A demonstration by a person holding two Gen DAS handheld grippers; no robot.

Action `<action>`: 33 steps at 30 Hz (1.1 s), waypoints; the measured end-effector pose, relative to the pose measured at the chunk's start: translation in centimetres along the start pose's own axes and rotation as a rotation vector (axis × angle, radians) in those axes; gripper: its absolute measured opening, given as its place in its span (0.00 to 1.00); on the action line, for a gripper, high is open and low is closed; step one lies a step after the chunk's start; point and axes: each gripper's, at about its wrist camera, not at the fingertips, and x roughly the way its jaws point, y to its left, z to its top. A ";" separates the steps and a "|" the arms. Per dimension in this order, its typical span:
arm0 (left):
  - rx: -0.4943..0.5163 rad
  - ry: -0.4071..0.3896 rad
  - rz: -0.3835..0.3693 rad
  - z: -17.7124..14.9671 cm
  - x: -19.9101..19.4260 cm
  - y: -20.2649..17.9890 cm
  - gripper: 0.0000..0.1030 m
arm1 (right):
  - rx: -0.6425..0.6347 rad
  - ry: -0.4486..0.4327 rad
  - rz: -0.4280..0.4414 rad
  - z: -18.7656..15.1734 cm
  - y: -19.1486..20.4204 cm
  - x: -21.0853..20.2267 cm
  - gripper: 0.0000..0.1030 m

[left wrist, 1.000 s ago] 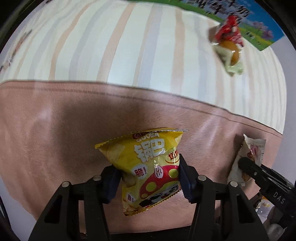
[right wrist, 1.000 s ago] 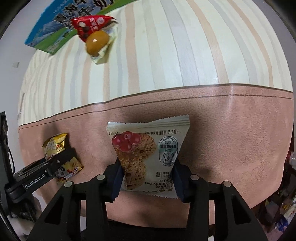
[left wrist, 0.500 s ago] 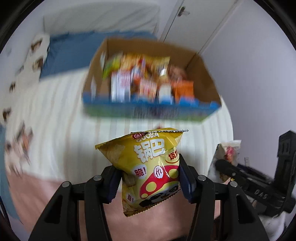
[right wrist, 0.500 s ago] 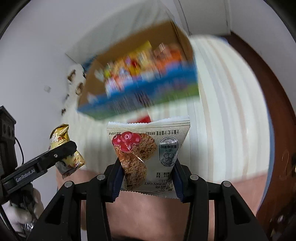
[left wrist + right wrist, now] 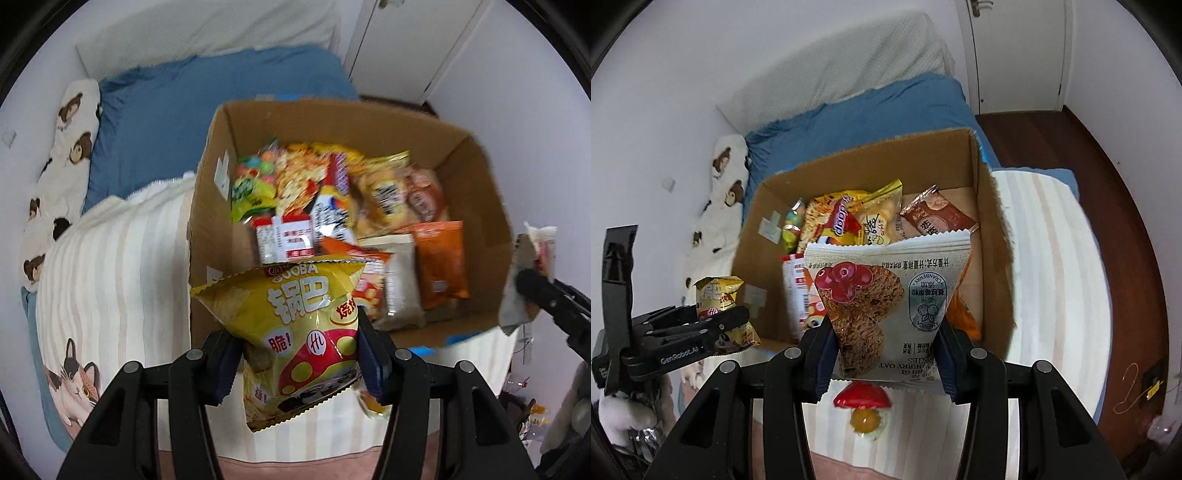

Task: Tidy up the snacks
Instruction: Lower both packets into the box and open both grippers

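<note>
My left gripper (image 5: pixel 297 363) is shut on a yellow chip bag (image 5: pixel 295 332), held up just in front of an open cardboard box (image 5: pixel 210 206) full of snack packets (image 5: pixel 369 206). My right gripper (image 5: pixel 884 360) is shut on a white cranberry oat cookie packet (image 5: pixel 886 299), held before the same box (image 5: pixel 991 229). The left gripper with its chip bag (image 5: pixel 720 299) shows at the left of the right wrist view. The right gripper's packet (image 5: pixel 532 273) shows at the right edge of the left wrist view.
The box stands on a striped blanket (image 5: pixel 110 266) on a bed with a blue pillow (image 5: pixel 184 110). A red and orange snack (image 5: pixel 862 406) lies on the blanket below the right gripper. A bear-print cushion (image 5: pixel 55 177) lies at the left, a wooden floor (image 5: pixel 1123 221) at the right.
Both grippers have swung up from the brown surface and striped blanket toward the box, carrying their packets. The box is now closer and seen from above.
</note>
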 end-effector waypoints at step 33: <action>-0.058 -0.113 0.048 -1.9 -0.2 -1.5 0.88 | -0.028 0.041 -0.151 -0.9 0.1 4.1 0.95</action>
